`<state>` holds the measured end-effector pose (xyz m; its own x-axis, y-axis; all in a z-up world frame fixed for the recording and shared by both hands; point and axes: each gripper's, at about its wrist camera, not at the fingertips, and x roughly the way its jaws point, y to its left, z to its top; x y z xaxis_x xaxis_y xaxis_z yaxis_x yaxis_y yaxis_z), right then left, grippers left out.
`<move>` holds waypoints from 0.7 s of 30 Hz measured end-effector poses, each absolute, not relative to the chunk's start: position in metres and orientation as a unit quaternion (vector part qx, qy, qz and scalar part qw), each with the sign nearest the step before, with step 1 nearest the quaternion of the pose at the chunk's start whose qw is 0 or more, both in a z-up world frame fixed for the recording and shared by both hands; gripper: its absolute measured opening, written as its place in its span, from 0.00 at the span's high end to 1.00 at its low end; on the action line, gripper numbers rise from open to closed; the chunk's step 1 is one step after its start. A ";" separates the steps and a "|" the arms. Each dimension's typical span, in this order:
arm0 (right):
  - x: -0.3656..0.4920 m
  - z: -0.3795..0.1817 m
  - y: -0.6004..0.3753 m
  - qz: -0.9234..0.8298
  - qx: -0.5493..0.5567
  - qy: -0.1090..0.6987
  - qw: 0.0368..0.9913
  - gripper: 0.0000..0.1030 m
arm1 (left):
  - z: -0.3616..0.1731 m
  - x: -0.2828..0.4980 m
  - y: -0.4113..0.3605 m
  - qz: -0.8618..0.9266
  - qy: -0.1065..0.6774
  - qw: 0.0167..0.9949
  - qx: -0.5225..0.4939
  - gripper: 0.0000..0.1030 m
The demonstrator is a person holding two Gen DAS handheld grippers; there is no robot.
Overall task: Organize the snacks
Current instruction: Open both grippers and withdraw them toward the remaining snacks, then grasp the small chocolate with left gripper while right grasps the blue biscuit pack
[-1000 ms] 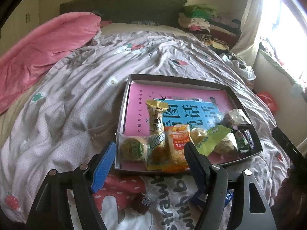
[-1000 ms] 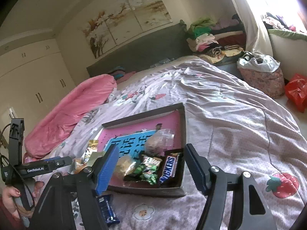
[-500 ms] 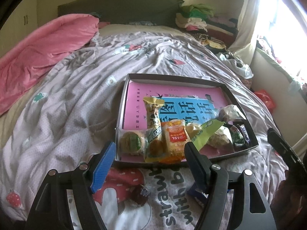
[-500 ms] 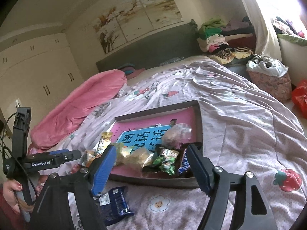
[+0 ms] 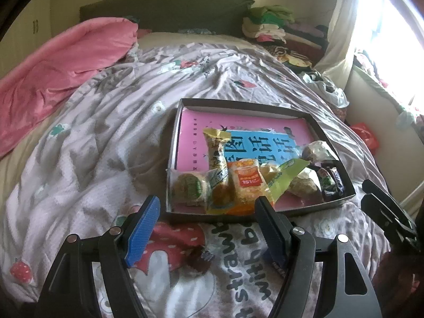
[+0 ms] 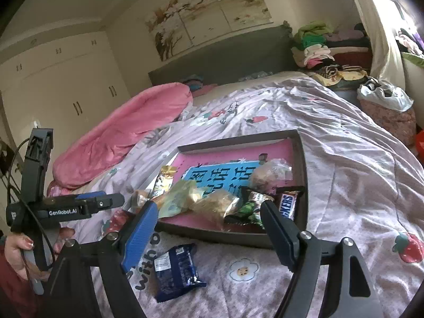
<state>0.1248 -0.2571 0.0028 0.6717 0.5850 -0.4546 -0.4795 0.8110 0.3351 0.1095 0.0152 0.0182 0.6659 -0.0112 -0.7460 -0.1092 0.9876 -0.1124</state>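
1. Two grippers are ours: the left gripper has its jaws spread wide with nothing between them, above the strawberry-print duvet
2. Just ahead of its fingertips lies the shallow dark tray, lined with a pink and blue sheet; along the near wall we see a round pastry in clear wrap, a tall yellow packet and an orange packet
3. Our right gripper is also wide and holds nothing; its jaws have just been opening
4. Below and between its fingers a dark blue snack packet lies on the duvet, outside the tray's near wall
5. Beyond the right fingertip a Snickers bar rests in the tray's near right corner, beside a green-and-black wrapper
6. Left of the right gripper, a hand grips the other tool's handle
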 end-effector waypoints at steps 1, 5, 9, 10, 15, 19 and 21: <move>0.125 0.002 -0.256 0.295 0.092 0.282 0.908 0.23 | 0.018 0.109 0.018 0.028 0.408 0.909 -0.074 0.27; 0.123 -0.001 -0.247 0.307 0.081 0.291 0.902 0.23 | 0.016 0.103 0.029 0.033 0.411 0.908 -0.075 0.27; 0.121 -0.008 -0.236 0.319 0.067 0.310 0.893 0.23 | 0.007 0.095 0.040 0.032 0.421 0.903 -0.079 0.27; 0.121 -0.010 -0.232 0.323 0.062 0.316 0.890 0.23 | 0.004 0.094 0.042 0.031 0.423 0.902 -0.079 0.27; 0.121 -0.021 -0.218 0.336 0.039 0.341 0.877 0.23 | -0.012 0.088 0.046 0.022 0.442 0.894 -0.073 0.27; 0.119 -0.029 -0.208 0.344 0.020 0.359 0.867 0.23 | -0.021 0.089 0.045 -0.002 0.451 0.889 -0.080 0.27; 0.118 -0.034 -0.204 0.346 0.011 0.367 0.864 0.23 | -0.024 0.090 0.042 -0.009 0.455 0.887 -0.077 0.27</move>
<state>0.1183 -0.2037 -0.0338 0.4919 0.6052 -0.6259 -0.5893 0.7606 0.2723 0.0897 0.0421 -0.0241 0.5862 -0.0853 -0.8057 -0.0550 0.9879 -0.1447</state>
